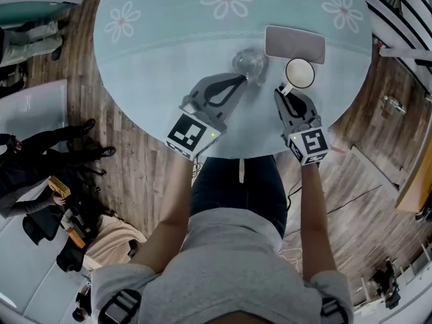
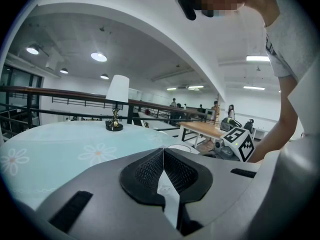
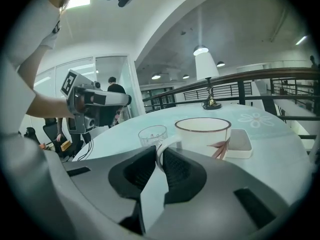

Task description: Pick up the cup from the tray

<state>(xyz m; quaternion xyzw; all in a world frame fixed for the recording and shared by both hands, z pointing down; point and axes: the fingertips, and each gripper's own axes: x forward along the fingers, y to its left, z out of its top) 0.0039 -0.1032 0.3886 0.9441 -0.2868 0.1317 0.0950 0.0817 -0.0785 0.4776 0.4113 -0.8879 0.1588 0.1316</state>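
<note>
**Right gripper has the cup by its handle**

So the white cup (image 1: 300, 73) sits just on the near side of the grey tray (image 1: 294, 44), not on it. The right gripper (image 3: 159, 154) has its fingers (image 3: 176, 168) pinched on the cup's handle (image 3: 166, 144), a narrow gap with only the handle in it. I can't tell if the cup's bottom touches the counter (image 1: 155, 59). The left gripper (image 1: 243, 78) is fully closed with nothing in it, its tip right beside 1 clear glass (image 1: 248, 63), left of the cup.
</note>
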